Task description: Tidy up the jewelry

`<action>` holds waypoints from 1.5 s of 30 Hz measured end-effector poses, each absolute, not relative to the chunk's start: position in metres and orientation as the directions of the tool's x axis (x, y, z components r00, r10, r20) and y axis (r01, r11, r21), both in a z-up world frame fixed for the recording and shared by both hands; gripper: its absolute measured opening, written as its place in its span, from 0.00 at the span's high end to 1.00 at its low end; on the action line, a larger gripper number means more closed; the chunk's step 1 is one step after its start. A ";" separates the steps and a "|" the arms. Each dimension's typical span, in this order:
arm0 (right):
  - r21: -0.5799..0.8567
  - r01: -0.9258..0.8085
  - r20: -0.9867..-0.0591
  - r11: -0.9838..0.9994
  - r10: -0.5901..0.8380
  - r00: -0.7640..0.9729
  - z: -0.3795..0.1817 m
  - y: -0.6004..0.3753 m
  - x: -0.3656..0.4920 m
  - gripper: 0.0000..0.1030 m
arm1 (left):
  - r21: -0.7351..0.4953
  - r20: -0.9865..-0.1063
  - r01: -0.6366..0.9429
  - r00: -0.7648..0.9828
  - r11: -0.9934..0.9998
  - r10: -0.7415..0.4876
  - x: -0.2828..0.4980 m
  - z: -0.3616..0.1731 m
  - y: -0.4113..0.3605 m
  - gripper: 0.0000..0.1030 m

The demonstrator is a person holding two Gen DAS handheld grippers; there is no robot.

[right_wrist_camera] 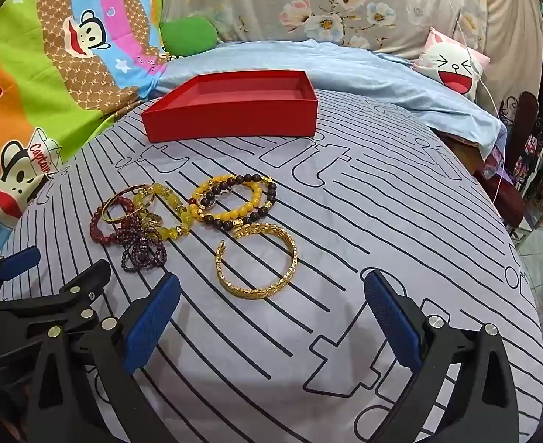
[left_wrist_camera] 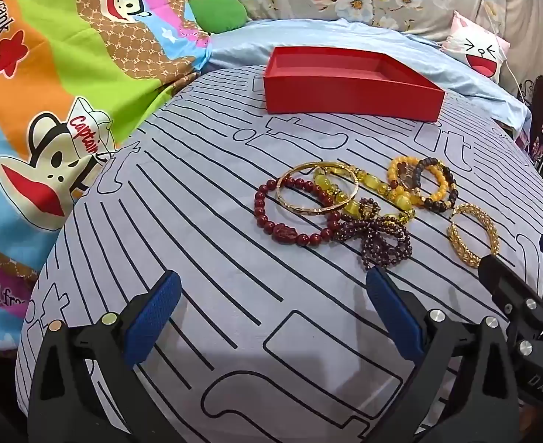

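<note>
An empty red box (left_wrist_camera: 349, 92) (right_wrist_camera: 234, 114) stands at the far side of a striped grey cloth (left_wrist_camera: 216, 258). In front of it lies a pile of bracelets: a red bead bracelet (left_wrist_camera: 289, 236) (right_wrist_camera: 103, 236), a plain gold bangle (left_wrist_camera: 317, 208) (right_wrist_camera: 118, 217), yellow bead bracelets (left_wrist_camera: 374, 184) (right_wrist_camera: 234, 214), dark purple beads (left_wrist_camera: 385, 240) (right_wrist_camera: 142, 254) and a gold chain cuff (left_wrist_camera: 472, 234) (right_wrist_camera: 258, 262) lying apart. My left gripper (left_wrist_camera: 271, 313) is open, just short of the pile. My right gripper (right_wrist_camera: 271, 317) is open, just short of the cuff.
A colourful cartoon quilt (left_wrist_camera: 50, 110) lies to the left. A light blue sheet (right_wrist_camera: 345, 70), a green cushion (right_wrist_camera: 188, 35) and a white smiley-face pillow (right_wrist_camera: 452, 68) lie behind the box. The bed's edge drops off at right, with dark furniture (right_wrist_camera: 522, 140) beyond.
</note>
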State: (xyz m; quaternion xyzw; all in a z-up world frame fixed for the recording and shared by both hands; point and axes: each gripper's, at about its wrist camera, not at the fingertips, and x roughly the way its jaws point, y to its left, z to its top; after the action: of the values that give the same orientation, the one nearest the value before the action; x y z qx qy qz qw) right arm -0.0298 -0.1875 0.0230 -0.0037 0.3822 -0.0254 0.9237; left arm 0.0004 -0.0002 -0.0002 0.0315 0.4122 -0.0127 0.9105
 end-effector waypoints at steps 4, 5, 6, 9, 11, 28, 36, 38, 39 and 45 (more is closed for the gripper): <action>-0.021 0.053 -0.699 0.998 -0.052 0.713 0.021 -0.188 -0.032 0.06 | 0.037 -0.739 0.051 0.674 0.998 -0.007 -0.001 0.000 0.001 0.07; -0.020 0.053 -0.697 0.998 -0.052 0.715 0.025 -0.188 -0.033 0.06 | 0.036 -0.737 0.049 0.676 0.998 -0.006 -0.002 0.003 0.006 0.07; -0.019 0.054 -0.698 0.998 -0.052 0.715 0.026 -0.188 -0.033 0.06 | 0.032 -0.736 0.052 0.676 0.998 -0.011 -0.003 0.005 0.010 0.07; -0.015 0.056 -0.698 0.998 -0.050 0.714 0.026 -0.189 -0.032 0.06 | 0.041 -0.736 0.047 0.677 0.998 -0.002 -0.004 0.005 0.010 0.07; -0.027 0.051 -0.687 0.998 -0.055 0.725 0.024 -0.188 -0.036 0.06 | 0.042 -0.734 0.047 0.679 0.998 -0.001 -0.003 0.007 0.012 0.07; -0.043 0.058 -0.674 0.997 -0.072 0.735 0.028 -0.189 -0.037 0.06 | 0.061 -0.722 0.033 0.692 0.998 0.021 -0.007 0.008 0.000 0.07; -0.041 0.055 -0.674 0.998 -0.068 0.736 0.028 -0.187 -0.037 0.06 | 0.059 -0.722 0.033 0.691 0.998 0.020 -0.006 0.009 0.001 0.07; -0.038 0.052 -0.674 0.998 -0.064 0.736 0.028 -0.188 -0.037 0.06 | 0.058 -0.723 0.029 0.691 0.998 0.022 -0.006 0.010 0.001 0.07; -0.038 0.051 -0.674 0.998 -0.064 0.736 0.028 -0.187 -0.036 0.06 | 0.059 -0.722 0.028 0.691 0.998 0.023 -0.006 0.010 0.001 0.07; -0.035 0.051 -0.673 0.998 -0.061 0.737 0.028 -0.186 -0.036 0.06 | 0.062 -0.723 0.026 0.690 0.998 0.027 -0.006 0.010 0.002 0.07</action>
State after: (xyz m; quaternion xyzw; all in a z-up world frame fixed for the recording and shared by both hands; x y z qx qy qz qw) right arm -0.0360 -0.1864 0.0276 -0.0071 0.3612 -0.0302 0.9320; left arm -0.0058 0.0020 0.0098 0.0337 0.3934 0.0001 0.9187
